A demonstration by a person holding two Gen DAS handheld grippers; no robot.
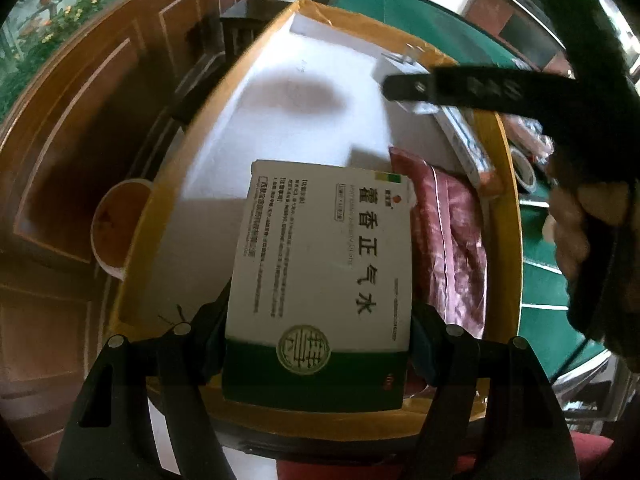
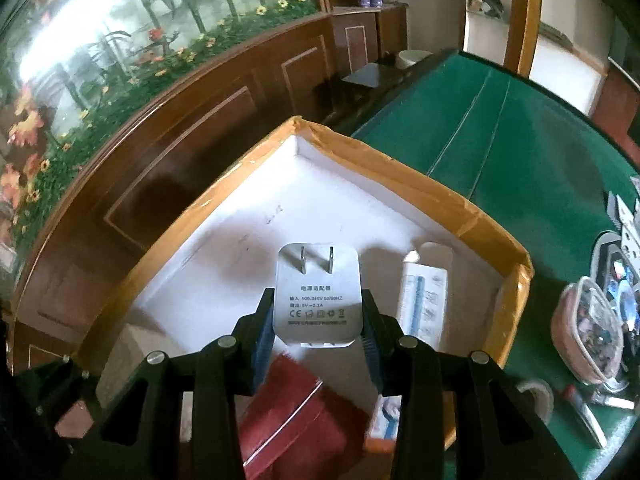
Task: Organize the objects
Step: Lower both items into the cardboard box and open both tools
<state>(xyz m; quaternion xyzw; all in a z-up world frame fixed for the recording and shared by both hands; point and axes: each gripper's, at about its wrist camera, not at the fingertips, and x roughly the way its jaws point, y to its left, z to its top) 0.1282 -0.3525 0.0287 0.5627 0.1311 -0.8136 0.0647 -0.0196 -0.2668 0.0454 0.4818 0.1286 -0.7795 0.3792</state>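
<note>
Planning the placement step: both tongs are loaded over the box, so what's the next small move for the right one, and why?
Probably lower the right tongs and release the white power adapter onto the bare white floor of the cardboard box just beyond it. The spot looks free: the dark red packet and slim white carton lie off to the sides.

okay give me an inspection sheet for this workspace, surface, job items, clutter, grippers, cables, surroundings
Surface: green table top, partly covered by a tape-edged white-lined box.
Job's things: medicine carton and white plug adapter, both held over the box; dark red packet and a slim white carton already lie inside.
Clutter: clear pouch and tape roll on the table beside the box.
Grippers: left gripper clamps the medicine carton; right gripper clamps the adapter.
Cables: nothing seen.
Surroundings: wood-panelled wall with a flower mural above it.
</note>
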